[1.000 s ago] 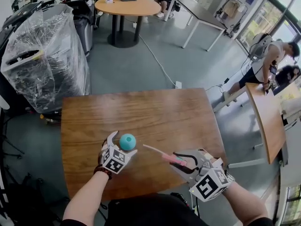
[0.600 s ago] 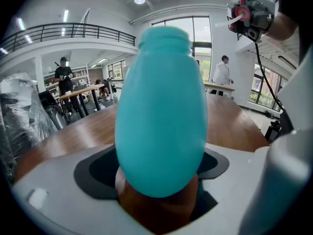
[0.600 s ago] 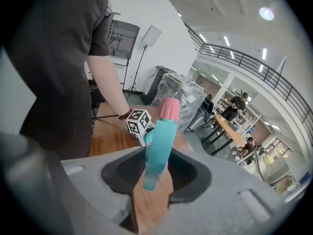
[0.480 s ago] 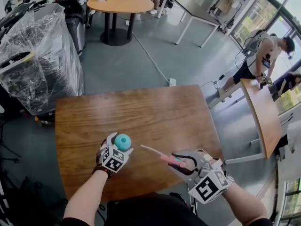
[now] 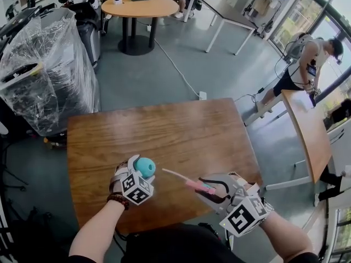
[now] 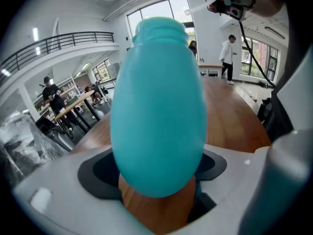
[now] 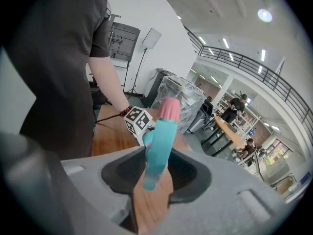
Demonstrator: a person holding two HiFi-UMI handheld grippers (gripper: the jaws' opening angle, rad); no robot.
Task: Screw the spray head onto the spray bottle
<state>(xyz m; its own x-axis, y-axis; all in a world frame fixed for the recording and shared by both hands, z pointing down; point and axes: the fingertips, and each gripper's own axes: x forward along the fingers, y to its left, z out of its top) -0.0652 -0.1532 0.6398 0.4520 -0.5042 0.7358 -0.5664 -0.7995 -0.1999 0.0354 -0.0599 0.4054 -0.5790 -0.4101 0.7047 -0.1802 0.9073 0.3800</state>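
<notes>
The bottle, a teal egg shape with a bare threaded neck, is over the near edge of the desk, left of the middle, between the jaws of the left gripper. Those jaws have just been closing, and in the left gripper view both dark pads seem to press on the bottle's lower sides, though the bottle itself hides the contact. Whether the base rests on the wood cannot be told. To its right, apart from it, the spray head is clamped in the right gripper. Its teal body sits between the pads with the pink end sticking out beyond them. Its thin pale tube points at the bottle, and the tip stops just short of it. The right gripper is also over the near edge, right of the middle. Beyond the far edge is grey floor, with a plastic-wrapped stack at the left, a round table further back, and a person by a second desk at the right.
</notes>
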